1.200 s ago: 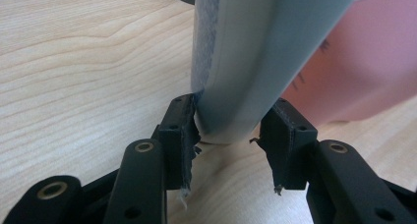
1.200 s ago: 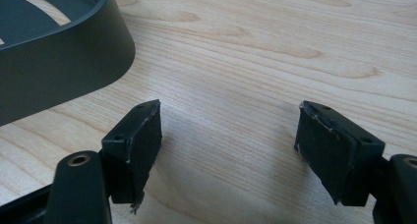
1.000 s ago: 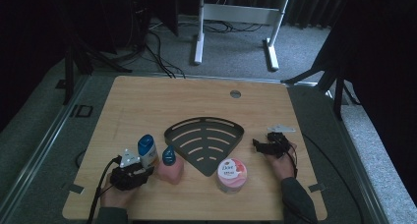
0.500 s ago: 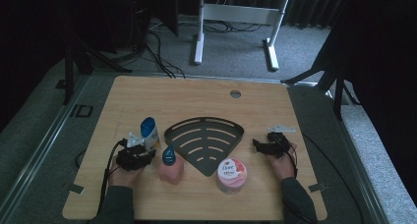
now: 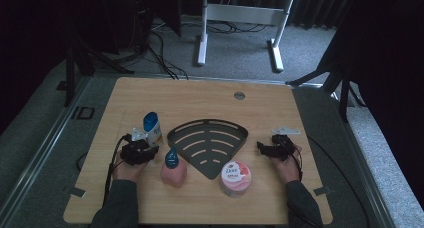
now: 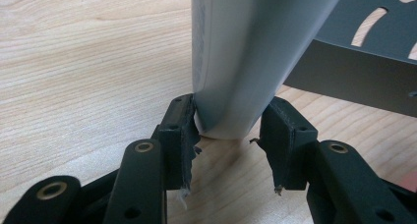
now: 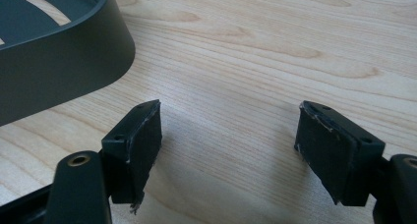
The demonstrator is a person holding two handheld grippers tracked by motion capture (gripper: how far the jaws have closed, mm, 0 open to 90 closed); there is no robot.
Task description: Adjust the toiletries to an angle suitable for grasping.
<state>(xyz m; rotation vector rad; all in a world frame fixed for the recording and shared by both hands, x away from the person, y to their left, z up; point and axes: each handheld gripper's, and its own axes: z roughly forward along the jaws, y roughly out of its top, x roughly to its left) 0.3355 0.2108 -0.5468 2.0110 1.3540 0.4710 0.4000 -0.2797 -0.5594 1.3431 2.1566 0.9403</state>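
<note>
A white bottle with a blue cap (image 5: 151, 128) stands upright left of the dark fan-shaped rack (image 5: 210, 138). My left gripper (image 5: 146, 142) is shut on its lower end. In the left gripper view the bottle's white base (image 6: 246, 52) sits between the two black pads (image 6: 179, 130), with my left gripper (image 6: 228, 130) just above the wood and the rack (image 6: 364, 71) behind it. My right gripper (image 5: 261, 148) rests on the table right of the rack, open. In the right gripper view my right gripper (image 7: 228, 135) has only bare wood between its pads, and the rack's wall (image 7: 49, 62) is at upper left.
A pink bottle with a blue cap (image 5: 173, 170) stands just right of my left hand. A pink Dove jar (image 5: 235, 178) sits in front of the rack's point. A round cable hole (image 5: 239, 95) lies at the far side of the wooden table (image 5: 200, 100).
My left gripper has carried the white bottle away from the table's front edge, toward the far side. The right gripper has stayed where it was.
</note>
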